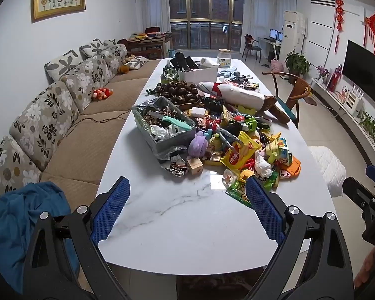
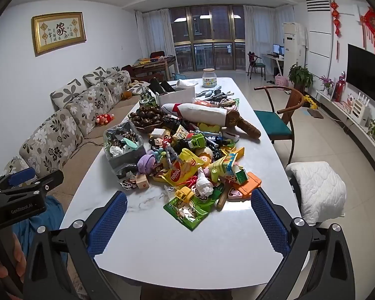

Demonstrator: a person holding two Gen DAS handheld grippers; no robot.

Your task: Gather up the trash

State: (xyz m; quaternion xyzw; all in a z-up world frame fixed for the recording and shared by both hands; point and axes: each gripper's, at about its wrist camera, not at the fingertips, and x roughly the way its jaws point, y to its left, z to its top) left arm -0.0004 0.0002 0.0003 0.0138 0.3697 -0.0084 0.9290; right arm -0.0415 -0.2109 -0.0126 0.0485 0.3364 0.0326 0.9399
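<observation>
A heap of wrappers and toys lies on the white marble table [image 1: 177,215]. It holds a yellow nabati wrapper [image 1: 237,156], a green snack bag [image 2: 187,208], a crumpled white tissue [image 2: 203,185] and a dark crumpled wrapper [image 1: 178,168]. A grey bag-lined bin [image 1: 162,125] with scraps stands left of the heap; it also shows in the right wrist view [image 2: 123,143]. My left gripper [image 1: 187,192] is open and empty above the table's near end. My right gripper [image 2: 188,206] is open and empty, just short of the green snack bag.
A floral sofa [image 1: 62,115] runs along the table's left side, with a blue cloth [image 1: 30,215] at its near end. A wooden chair [image 2: 280,120] and a white padded stool [image 2: 317,190] stand to the right. A bowl of chestnuts [image 1: 181,92], a white box and a jar sit farther back.
</observation>
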